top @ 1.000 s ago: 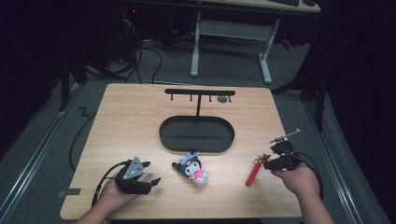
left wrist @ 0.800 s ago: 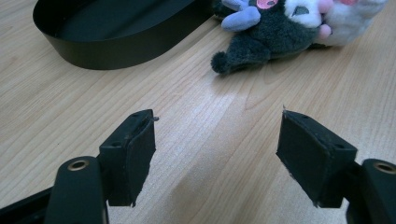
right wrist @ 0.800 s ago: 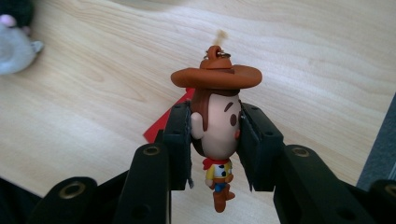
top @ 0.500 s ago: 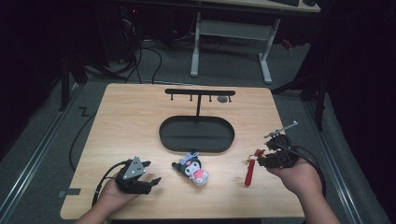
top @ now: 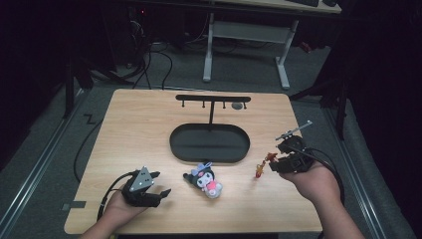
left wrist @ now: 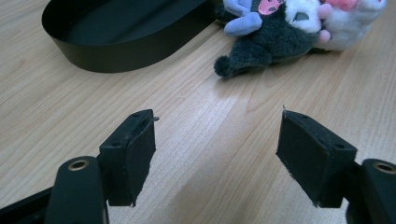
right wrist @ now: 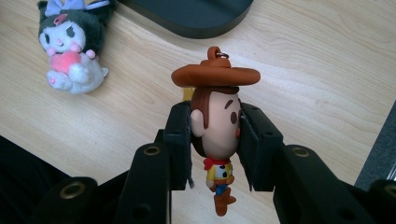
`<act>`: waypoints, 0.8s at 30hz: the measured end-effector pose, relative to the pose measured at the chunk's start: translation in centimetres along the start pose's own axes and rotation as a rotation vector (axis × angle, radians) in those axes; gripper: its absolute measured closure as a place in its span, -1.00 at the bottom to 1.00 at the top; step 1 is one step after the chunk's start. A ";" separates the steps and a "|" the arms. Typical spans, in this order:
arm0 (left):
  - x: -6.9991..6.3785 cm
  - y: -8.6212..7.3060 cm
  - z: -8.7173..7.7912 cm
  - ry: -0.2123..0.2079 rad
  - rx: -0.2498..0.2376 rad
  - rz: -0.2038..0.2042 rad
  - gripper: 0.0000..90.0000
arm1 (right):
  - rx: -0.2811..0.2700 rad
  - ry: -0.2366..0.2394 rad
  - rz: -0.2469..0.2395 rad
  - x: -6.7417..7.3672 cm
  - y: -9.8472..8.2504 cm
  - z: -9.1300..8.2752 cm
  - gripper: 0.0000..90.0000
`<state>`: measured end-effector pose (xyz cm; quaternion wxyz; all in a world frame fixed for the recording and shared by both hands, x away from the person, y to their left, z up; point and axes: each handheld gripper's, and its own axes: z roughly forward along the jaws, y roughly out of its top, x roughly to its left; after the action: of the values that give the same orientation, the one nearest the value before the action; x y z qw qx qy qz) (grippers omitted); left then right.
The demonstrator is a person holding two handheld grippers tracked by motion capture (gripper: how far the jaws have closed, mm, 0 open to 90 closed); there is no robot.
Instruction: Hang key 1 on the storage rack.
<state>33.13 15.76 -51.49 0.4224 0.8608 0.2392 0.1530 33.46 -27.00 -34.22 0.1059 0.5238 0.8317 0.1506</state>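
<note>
one claw clamping cowboy figure, other wide open

So the oval tray sits mid-worktop, with the hook stand rising off its 12 o'clock edge. The plush toy lies just off the tray at 6 o'clock. The left gripper rests at 7 o'clock, near the front edge. The right gripper is over at 4 o'clock, above the worktop, with the cowboy figure between its jaws.
</note>
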 end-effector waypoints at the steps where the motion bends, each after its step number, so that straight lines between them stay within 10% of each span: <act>1: 0.0 0.0 0.0 0.001 0.001 -0.001 -0.37 | 0.000 -0.007 -0.009 0.0 0.1 0.0 0.49; 24: 0.5 -0.1 0.2 0.026 -0.019 -0.018 -0.40 | -0.065 0.016 -0.019 -0.2 2.6 0.1 0.49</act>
<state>33.63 15.99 -51.61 0.4289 0.8525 0.2508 0.1627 35.78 -26.05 -33.37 0.1176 0.5109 0.8321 0.1809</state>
